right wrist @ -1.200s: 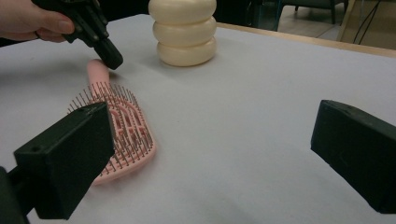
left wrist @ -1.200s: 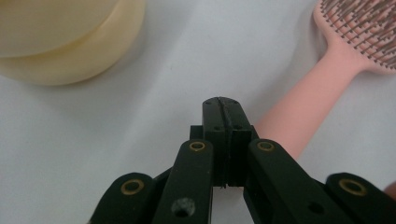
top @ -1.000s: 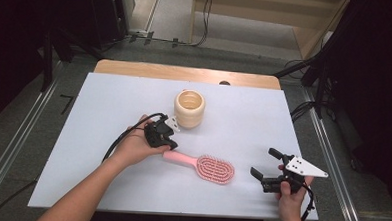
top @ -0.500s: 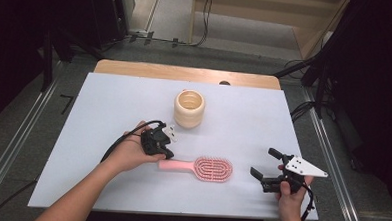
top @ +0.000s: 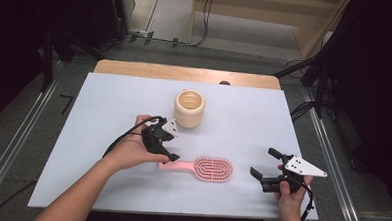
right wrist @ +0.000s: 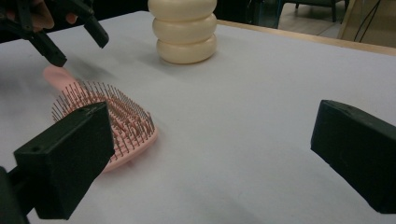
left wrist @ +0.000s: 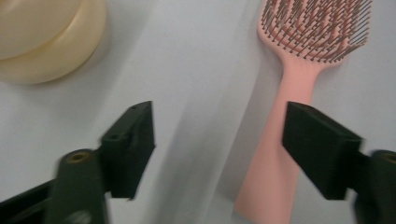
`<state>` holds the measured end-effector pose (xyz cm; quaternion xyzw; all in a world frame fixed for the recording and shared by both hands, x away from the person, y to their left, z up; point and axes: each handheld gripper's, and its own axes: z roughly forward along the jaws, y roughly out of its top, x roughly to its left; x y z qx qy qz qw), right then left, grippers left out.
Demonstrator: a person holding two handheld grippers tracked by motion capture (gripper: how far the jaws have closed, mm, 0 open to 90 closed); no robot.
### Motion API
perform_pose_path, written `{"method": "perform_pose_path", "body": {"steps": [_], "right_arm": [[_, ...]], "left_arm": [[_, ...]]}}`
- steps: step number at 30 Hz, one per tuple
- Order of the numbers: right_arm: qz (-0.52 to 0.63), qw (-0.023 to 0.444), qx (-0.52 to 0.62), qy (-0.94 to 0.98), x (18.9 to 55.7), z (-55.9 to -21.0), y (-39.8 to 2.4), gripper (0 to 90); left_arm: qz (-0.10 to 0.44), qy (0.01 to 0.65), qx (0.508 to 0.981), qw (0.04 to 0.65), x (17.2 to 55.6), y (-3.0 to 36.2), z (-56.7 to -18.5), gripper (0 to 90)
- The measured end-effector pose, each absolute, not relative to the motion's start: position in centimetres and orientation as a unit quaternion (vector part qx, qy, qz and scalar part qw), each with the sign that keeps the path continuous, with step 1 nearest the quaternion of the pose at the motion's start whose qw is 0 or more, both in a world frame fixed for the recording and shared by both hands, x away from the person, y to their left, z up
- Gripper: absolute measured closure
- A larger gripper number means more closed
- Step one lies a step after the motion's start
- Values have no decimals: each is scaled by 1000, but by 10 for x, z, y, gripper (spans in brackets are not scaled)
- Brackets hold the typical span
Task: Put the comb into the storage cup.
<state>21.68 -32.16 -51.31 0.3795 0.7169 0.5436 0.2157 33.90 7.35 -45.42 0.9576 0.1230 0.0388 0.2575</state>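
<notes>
From the high view, the pink hairbrush point(top: 201, 168) lies flat on the white desk point(top: 104, 106), near the front edge and about midway across, with its handle pointing left and its bristled head to the right. The left tool point(top: 166, 155) hovers right at the handle's left end, tilted down toward it; its jaws have just been opening and stand apart, gripping nothing. The cream ribbed jar point(top: 189, 108) stands farther back, just beyond the left tool. The right tool point(top: 265, 167) is held at the near right, well apart from the brush head, with its jaws apart and empty.

In the left gripper view, the left tool point(left wrist: 219, 154) looks down on the desk with its two black jaws spread wide. The hairbrush point(left wrist: 289, 116) handle runs just inside the right-hand jaw, which overlaps its edge; whether they touch I cannot tell. The jar point(left wrist: 42, 37) sits at the far left corner.

In the right gripper view, the right tool point(right wrist: 210, 158) has its jaws wide apart with bare desk between them. The hairbrush point(right wrist: 116, 126) lies to the left, its bristles up, partly behind the left-hand jaw. The jar point(right wrist: 187, 32) stands farther off, and the left tool point(right wrist: 70, 39) hangs over the handle end at far left.
</notes>
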Motion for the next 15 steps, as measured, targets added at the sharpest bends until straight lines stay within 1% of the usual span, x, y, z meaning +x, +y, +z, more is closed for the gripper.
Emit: {"method": "perform_pose_path", "body": {"steps": [1,2,3,7,11,13,14,15], "right_arm": [[542,217,379,718,217,-513,-322,0],[542,217,379,718,217,-513,-322,0],[542,217,378,718,217,-513,-322,0],[542,217,379,718,217,-513,-322,0],[543,217,379,718,217,-513,-322,0],[543,217,379,718,217,-513,-322,0],[543,217,379,718,217,-513,-322,0],[543,217,378,718,217,-513,-322,0]], "left_arm": [[35,120,958,257,339,72,-453,82],[31,118,960,254,338,71,-452,82],[31,118,960,250,337,69,-452,0],[30,106,963,247,333,61,-453,0],[18,93,969,227,330,54,-457,0],[15,90,971,223,328,52,-460,41],[16,88,971,220,328,50,-461,41],[16,85,972,219,327,49,-462,64]]}}
